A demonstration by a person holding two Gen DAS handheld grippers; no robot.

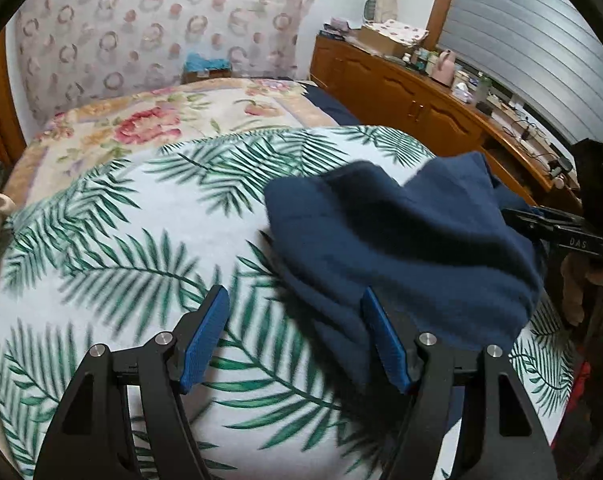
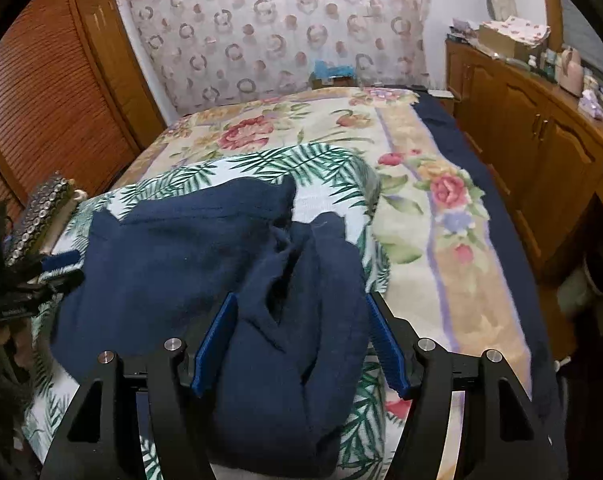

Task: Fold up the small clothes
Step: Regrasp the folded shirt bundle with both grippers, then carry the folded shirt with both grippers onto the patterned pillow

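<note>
A navy blue garment lies crumpled on a palm-leaf cloth spread over the bed. My left gripper is open just above the cloth at the garment's near left edge. Its right pad lies over that edge, and its left pad is above bare cloth. In the right wrist view, my right gripper is open, with a bunched fold of the garment lying loose between its blue pads. The left gripper shows at the garment's left side, and the right gripper at its right side.
A floral blanket covers the bed beyond and to the right of the palm-leaf cloth. A wooden cabinet with bottles and boxes on top runs along the right. Wooden louvred doors stand at the left. A ring-patterned cover is at the far end.
</note>
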